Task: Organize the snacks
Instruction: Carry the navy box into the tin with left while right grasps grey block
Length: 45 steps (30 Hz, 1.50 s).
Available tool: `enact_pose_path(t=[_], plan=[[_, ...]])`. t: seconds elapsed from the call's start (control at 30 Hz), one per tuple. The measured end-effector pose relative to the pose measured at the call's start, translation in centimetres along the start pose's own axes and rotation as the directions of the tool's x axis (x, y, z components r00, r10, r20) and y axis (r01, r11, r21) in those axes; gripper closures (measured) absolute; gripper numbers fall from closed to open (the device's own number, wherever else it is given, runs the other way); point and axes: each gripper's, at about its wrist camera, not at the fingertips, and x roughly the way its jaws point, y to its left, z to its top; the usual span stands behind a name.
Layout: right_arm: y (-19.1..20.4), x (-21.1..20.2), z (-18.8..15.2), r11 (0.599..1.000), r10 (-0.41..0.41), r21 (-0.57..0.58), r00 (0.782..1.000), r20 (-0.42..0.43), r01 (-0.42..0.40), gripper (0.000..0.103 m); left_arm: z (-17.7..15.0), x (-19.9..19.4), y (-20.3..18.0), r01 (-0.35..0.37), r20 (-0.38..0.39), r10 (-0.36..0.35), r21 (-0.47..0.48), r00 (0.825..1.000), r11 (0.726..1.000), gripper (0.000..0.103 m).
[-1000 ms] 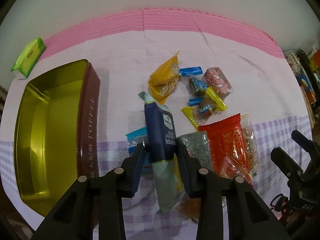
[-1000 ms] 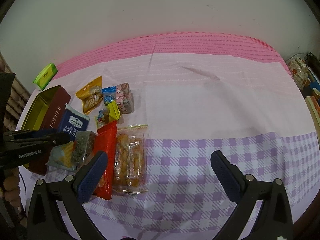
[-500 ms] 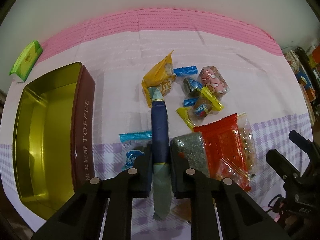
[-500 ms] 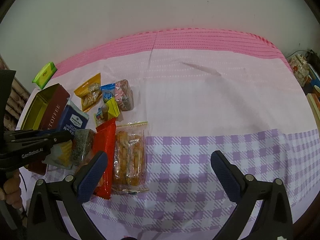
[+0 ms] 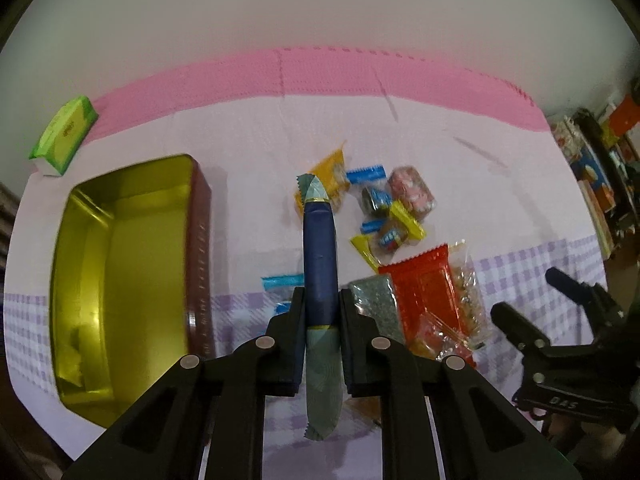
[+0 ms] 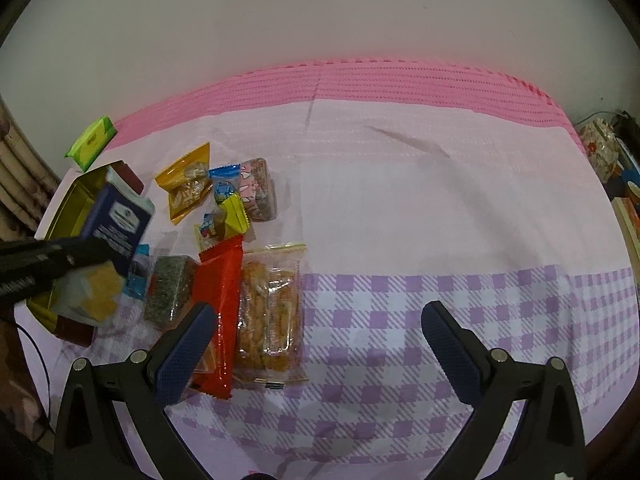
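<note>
Left wrist view: the left gripper (image 5: 320, 312) pinches a navy snack packet (image 5: 319, 256) edge-on between its two fingers, lifted above the tablecloth (image 5: 256, 128) with the open gold tin (image 5: 120, 264) to its left. Right of the packet lie a red wrapper (image 5: 424, 292), a yellow pouch (image 5: 332, 176) and small candies (image 5: 394, 232). Right wrist view: the right gripper (image 6: 316, 344) hangs with its jaws spread wide and empty over the purple-checked cloth, beside a clear bag of biscuits (image 6: 268, 312).
</note>
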Motion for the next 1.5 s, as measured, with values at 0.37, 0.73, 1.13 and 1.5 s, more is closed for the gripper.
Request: enact_pose_path(t=[0.37, 0.73, 1.13, 1.5], plan=[[1.7, -0.7, 0.6, 0.999, -0.013, -0.04, 1.0, 0.013, 0.014, 0.001, 0.5, -3.7, 8.0, -0.132, 0.071, 0.139, -0.087, 0.988, 0.987, 0.088], [5.8, -0.4, 1.8, 0.992, -0.004, -0.122, 1.0, 0.008, 0.005, 0.001, -2.3, -2.0, 17.0, -0.242, -0.013, 0.244, -0.176, 0.97, 0.954, 0.088], [11.7, 2.1, 2.5, 0.969, 0.025, -0.244, 0.999, -0.042, -0.035, 0.014, -4.5, -0.4, 19.9, -0.243, -0.06, 0.236, -0.171, 0.97, 0.955, 0.088], [12.9, 5.4, 2.3, 0.977, 0.015, -0.207, 0.99, -0.142, -0.044, 0.031, -5.6, 0.2, 20.8, -0.251, -0.073, 0.243, -0.139, 0.967, 0.958, 0.087]])
